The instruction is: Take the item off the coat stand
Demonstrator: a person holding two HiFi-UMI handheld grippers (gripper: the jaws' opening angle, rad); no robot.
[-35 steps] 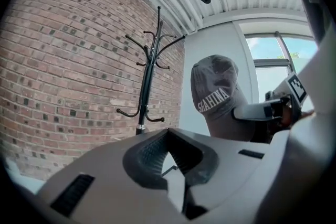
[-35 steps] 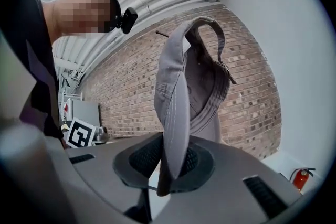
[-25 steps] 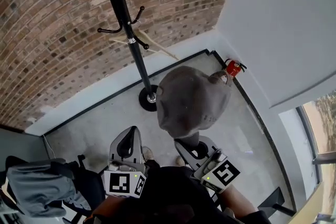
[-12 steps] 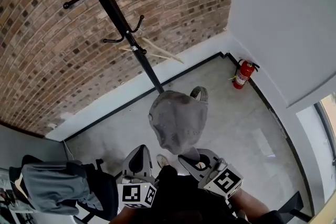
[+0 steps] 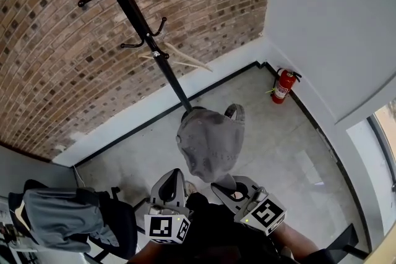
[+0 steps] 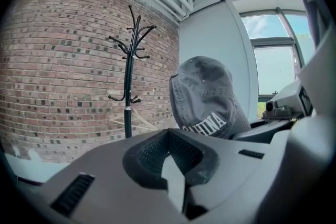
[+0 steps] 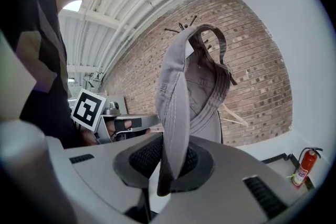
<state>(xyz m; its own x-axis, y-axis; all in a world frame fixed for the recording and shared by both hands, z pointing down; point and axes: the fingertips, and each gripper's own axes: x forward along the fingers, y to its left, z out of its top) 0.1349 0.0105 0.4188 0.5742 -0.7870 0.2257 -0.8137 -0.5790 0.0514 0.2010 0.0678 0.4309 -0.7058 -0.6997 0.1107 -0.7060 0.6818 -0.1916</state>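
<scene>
The black coat stand (image 5: 143, 28) rises at the upper left against the brick wall, and its hooks are bare. A grey cap (image 5: 207, 142) with white lettering hangs free of the stand, in front of its base. My right gripper (image 5: 226, 182) is shut on the cap's brim (image 7: 170, 157), which stands edge-up between the pads. My left gripper (image 5: 171, 177) sits just left of the cap, shut with nothing in it. In the left gripper view the cap (image 6: 207, 97) shows to the right of the stand (image 6: 127, 81), beyond the shut left gripper (image 6: 170, 160).
A red fire extinguisher (image 5: 283, 85) stands in the corner by the white wall. A wooden hanger (image 5: 179, 57) leans on the brick wall behind the stand. A grey garment on a dark chair (image 5: 55, 222) is at the lower left. A window frame runs along the right edge.
Both grippers and the cap have drawn back from the coat stand, so the stand's base shows farther off. In the last half second almost nothing moved.
</scene>
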